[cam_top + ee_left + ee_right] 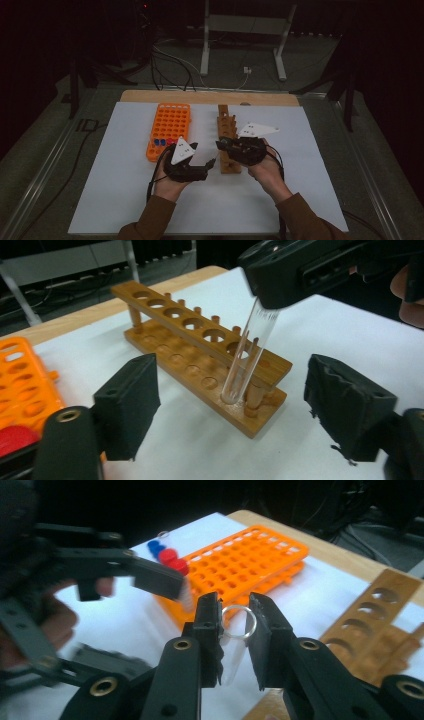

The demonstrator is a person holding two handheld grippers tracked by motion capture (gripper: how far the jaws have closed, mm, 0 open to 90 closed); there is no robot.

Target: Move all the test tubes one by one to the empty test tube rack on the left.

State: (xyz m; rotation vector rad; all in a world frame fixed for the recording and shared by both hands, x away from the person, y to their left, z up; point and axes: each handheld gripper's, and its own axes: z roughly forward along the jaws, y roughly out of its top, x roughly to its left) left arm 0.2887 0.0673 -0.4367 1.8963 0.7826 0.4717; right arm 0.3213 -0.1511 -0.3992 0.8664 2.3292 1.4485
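Glass is the worry here — the right gripper (235, 630) clamps the test tube (247, 352) near its rim, bottom resting in the end hole of the wooden rack (200, 360). Tilted so, it could jam or crack. The left gripper (232, 405) hangs released beside it, grasping nothing.

Open white table surface (115, 200) is left to the near side and far right of the work area. The middle is taken up by the orange plastic grid rack (169, 127) and the two-tier wooden tube rack (200, 357), with a narrow lane between them. That lane's near end is blocked by the left gripper (212, 161). The wooden rack's near end is occupied by the clear glass tube (247, 355) clamped in the right gripper (235, 625).
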